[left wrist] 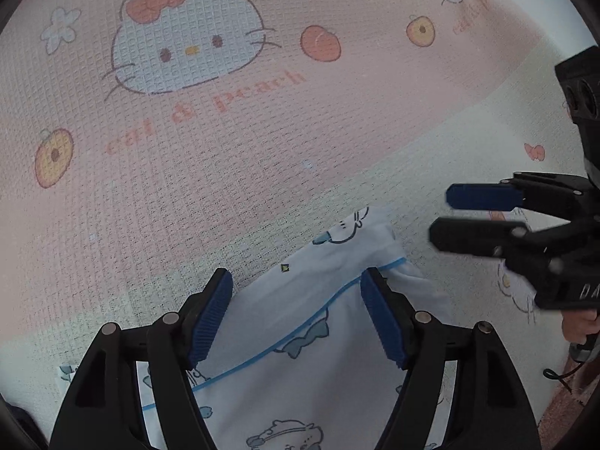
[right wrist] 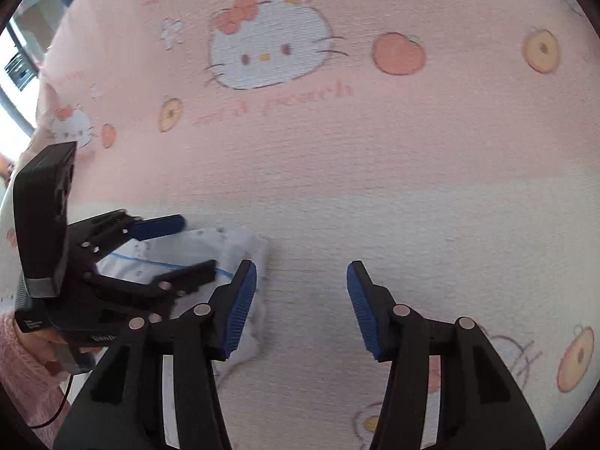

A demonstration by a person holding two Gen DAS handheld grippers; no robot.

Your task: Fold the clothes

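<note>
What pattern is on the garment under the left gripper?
White garment with blue cartoon prints and thin blue piping; clearest in the left wrist view.

Bedding w/ waffle weave fills nearly all of both views. Upper part is a pink sheet (left wrist: pixel 262 120) printed w/ white cat faces, orange bows, peaches, small flowers & faint lettering. Lower part is a cream band (right wrist: pixel 450 232) w/ same motifs, paler; the colour edge runs diagonal in left wrist view, approx level in right wrist view. Upper left of right wrist view: bright window (right wrist: pixel 15 75) w/ dark frame, daylight coming in. Light is soft, even.
</note>
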